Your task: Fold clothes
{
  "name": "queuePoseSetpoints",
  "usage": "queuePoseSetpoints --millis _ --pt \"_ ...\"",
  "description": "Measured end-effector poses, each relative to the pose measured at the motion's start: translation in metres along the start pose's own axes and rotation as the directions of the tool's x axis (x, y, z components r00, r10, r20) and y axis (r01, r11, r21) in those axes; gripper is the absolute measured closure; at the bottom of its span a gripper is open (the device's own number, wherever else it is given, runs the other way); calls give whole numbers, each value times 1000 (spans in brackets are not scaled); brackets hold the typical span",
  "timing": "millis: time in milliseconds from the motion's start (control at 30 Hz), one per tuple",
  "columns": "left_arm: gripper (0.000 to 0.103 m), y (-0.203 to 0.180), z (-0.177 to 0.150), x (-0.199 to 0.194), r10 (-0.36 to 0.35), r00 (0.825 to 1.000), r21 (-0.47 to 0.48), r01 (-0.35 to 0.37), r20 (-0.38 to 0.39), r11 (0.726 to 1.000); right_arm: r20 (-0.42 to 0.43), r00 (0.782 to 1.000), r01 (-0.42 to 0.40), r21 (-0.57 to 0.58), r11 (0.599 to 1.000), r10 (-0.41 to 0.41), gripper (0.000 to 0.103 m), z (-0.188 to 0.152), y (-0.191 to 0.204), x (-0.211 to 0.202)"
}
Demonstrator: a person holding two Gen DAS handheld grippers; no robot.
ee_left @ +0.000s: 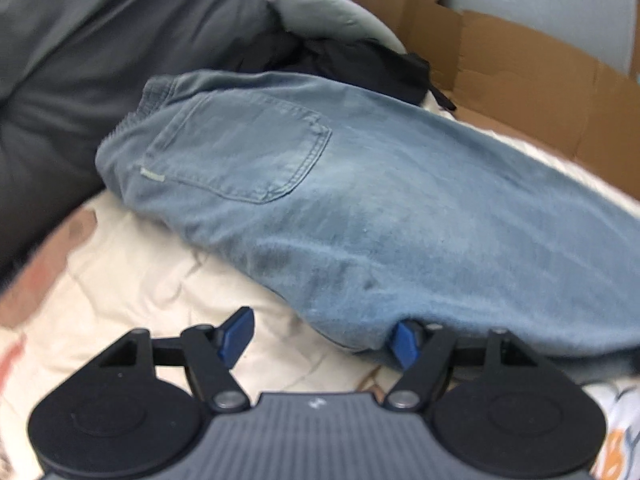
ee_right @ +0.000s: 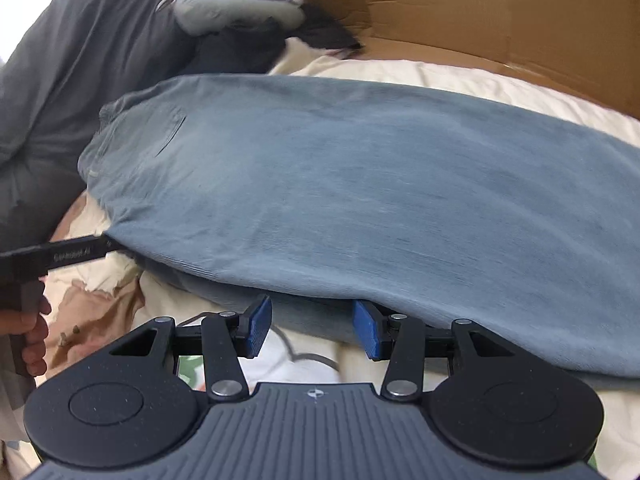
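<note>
In the left wrist view the jeans [ee_left: 360, 200] lay folded lengthwise across the cream bedspread [ee_left: 140, 280], back pocket [ee_left: 240, 148] uppermost and waistband toward the grey pillow [ee_left: 80, 60], probably so the long near edge could be reached from the front. The left gripper [ee_left: 320, 338] sat at that near edge with its jaws spread wide and nothing held; its right pad touched or slipped just under the denim hem, its left pad was bare over the bedspread, a stance that suggested a grasp not yet made. Blur softened the fabric, and the far leg end ran out of frame to the right beside the cardboard box [ee_left: 540, 80]. In the right wrist view the right gripper [ee_right: 312, 330] was likewise wide open and empty, set low against the lower layer of the jeans [ee_right: 360, 180], the upper layer overhanging its right pad. The left gripper [ee_right: 108, 246] showed only as a dark bar reaching the denim edge, its tips hidden by the cloth, a hand [ee_right: 28, 332] gripping its handle at the frame's edge. Dark clothes [ee_right: 240, 48] lay heaped beyond, indistinct.
</note>
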State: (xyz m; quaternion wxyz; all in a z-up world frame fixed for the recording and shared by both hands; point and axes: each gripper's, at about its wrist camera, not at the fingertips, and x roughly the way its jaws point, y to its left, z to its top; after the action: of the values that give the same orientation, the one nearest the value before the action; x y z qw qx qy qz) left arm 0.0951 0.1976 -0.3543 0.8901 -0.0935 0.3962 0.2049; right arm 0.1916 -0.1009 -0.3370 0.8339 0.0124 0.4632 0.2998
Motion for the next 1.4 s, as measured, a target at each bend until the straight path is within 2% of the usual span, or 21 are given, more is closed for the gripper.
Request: queuePoseSetpoints --millis 67,167,267,367,467,567,833,1000,1100,1200,1233,1267,1300,1400 --pt "30 4 -2 8 -30 999 -54 28 -29 998 -6 1000 -3 -18 1000 3 51 2 12 7" --pt "30 6 -6 18 -38 998 -90 34 -44 995 18 1000 -3 -30 1000 4 51 2 32 16" --pt "37 12 -9 20 -82 996 -116 77 -40 990 41 999 17 -25 1000 -16 52 -1 54 26" --pt "66 18 -10 18 -165 986 -105 161 -33 981 69 996 66 -12 998 -65 52 -4 75 33" --pt "76 21 -6 9 -208 978 -67 206 -14 976 82 994 69 48 996 -73 52 -6 90 39" --pt "79 25 2 -1 -242 970 -30 242 6 970 91 994 60 57 997 -65 52 -8 99 46" --pt "86 36 5 -14 -280 960 -3 280 -33 960 126 992 11 107 994 -25 52 6 115 59" --pt "89 41 7 -21 -294 955 24 295 -51 955 70 997 -14 111 994 7 53 9 125 77" --pt "90 44 7 -24 -300 952 30 302 -62 953 59 998 -6 54 999 3 59 5 136 80" --pt "91 47 4 -25 -296 952 35 299 -76 954 11 999 -36 23 999 36 82 -1 146 87" --pt "91 49 2 -26 -285 955 37 289 -82 957 -6 999 -47 12 999 47 83 -4 150 89" --pt "102 50 1 -27 -275 957 39 279 -88 959 -28 998 -61 2 998 61 86 -5 154 91" --pt "103 52 -1 -29 -260 961 44 265 -92 963 -50 996 -73 -5 997 73 91 -7 158 93" --pt "103 65 -5 -38 -242 966 32 246 -86 969 -72 993 -94 -22 995 92 91 -10 161 87"
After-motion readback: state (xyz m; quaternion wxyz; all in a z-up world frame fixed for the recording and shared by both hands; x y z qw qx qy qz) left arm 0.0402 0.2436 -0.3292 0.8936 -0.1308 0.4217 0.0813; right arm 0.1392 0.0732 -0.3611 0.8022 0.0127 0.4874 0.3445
